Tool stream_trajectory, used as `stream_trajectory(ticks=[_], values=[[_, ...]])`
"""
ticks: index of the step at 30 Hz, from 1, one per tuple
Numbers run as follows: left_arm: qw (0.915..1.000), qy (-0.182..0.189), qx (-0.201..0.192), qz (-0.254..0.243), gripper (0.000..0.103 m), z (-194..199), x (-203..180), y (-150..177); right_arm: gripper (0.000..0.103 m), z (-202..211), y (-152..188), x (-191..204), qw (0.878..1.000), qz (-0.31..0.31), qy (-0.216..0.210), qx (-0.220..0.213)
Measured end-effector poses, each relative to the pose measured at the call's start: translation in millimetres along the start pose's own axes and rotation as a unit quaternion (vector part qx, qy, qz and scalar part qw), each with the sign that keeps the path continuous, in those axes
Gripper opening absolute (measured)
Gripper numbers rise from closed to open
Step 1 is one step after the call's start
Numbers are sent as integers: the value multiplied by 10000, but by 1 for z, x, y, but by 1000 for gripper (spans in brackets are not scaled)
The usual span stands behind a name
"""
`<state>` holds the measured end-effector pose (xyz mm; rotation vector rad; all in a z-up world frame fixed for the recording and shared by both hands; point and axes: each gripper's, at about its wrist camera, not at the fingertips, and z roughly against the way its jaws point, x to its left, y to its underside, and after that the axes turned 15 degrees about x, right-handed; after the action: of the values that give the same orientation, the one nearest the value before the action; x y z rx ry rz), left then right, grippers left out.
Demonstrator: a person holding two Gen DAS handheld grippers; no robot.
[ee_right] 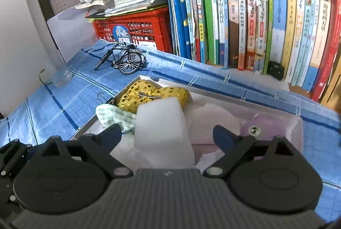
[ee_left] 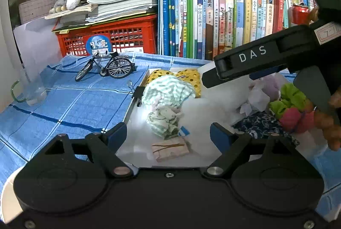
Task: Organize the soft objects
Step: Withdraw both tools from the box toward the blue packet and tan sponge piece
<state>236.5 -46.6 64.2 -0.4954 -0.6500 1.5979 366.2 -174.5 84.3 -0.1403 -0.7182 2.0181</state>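
Note:
A shallow white box [ee_left: 133, 105] on the blue checked cloth holds the soft things. My left gripper [ee_left: 168, 132] stands open over its near end. A crumpled green-and-white cloth [ee_left: 165, 120] lies between the pads without touching them, and a folded pink cloth [ee_left: 170, 149] lies just in front. Behind are a green-striped cloth [ee_left: 168, 90] and a yellow sequined piece [ee_left: 187, 77]. My right gripper [ee_right: 167, 132] is open around a white foam block [ee_right: 162, 115], with a gap on each side. A purple plush [ee_right: 266, 126] lies at the right of the box.
A model bicycle [ee_left: 106, 67] and a glass mug [ee_left: 32, 90] stand on the cloth left of the box. A red crate [ee_left: 110, 37] under stacked books and a row of upright books [ee_left: 234, 22] close off the back. Green and pink scrunchies [ee_left: 287, 105] and a dark floral cloth [ee_left: 260, 126] lie at the right.

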Motion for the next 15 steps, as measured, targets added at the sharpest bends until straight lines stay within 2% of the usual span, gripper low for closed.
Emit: stream_trajectory(ticks=[3,15], values=[[9999,107,-42,48,84,7,0,0,103,11,3,5,9999,83,83,-54],[9993,231,-299,5,87,41,-1,5,103,48,22,14,9993,158,285,-159]])
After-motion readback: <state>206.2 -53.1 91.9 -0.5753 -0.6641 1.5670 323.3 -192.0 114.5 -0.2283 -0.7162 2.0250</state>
